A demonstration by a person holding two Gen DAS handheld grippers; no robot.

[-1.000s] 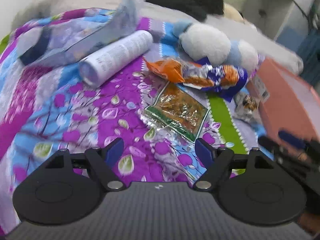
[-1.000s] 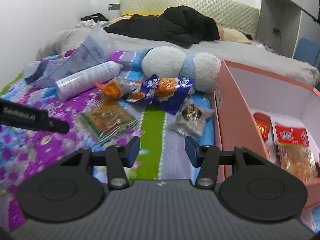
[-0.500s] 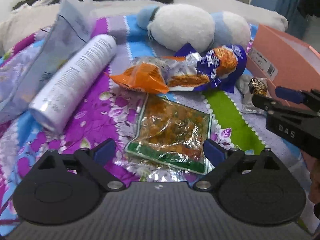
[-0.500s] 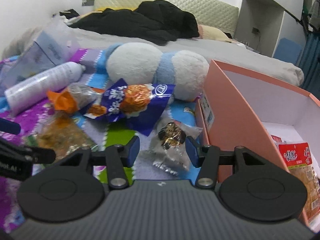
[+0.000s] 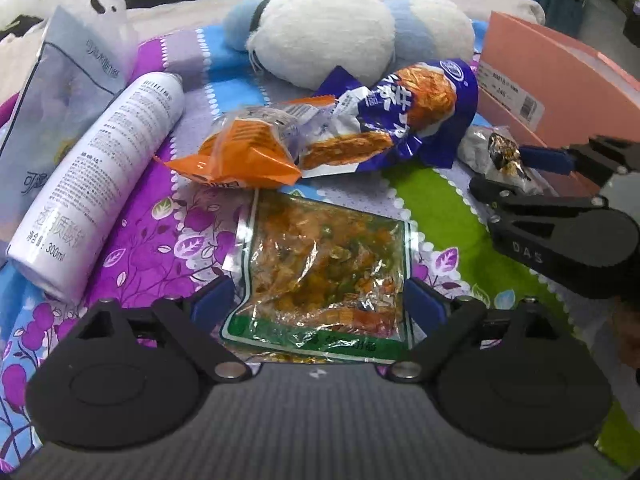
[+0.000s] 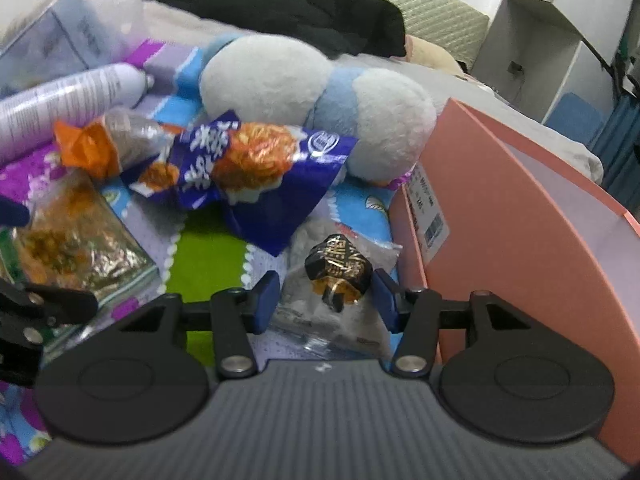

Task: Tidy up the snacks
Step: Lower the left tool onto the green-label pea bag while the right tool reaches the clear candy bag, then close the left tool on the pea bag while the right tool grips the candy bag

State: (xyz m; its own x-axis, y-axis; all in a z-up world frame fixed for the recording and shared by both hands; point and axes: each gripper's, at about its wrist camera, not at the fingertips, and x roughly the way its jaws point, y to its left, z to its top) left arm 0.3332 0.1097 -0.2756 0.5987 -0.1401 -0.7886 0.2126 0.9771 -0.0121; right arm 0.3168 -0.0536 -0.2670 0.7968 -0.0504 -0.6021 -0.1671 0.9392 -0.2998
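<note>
1. While both grippers stand open over the bedspread [image 5: 132, 240], each already straddles a snack: the left gripper [image 5: 318, 306] brackets the near end of the flat clear pickle packet [image 5: 320, 268], the right gripper [image 6: 326, 300] brackets the small clear pouch [image 6: 340, 292] with the black-and-gold sweet, just left of the pink box [image 6: 500, 232].
2. Judged best: press low, so the pads catch the film rather than skid over it.
3. Close on the pouch's bulge.
4. Lift clear of the blue wrapper [image 6: 256, 168] before swinging right to the box.
</note>
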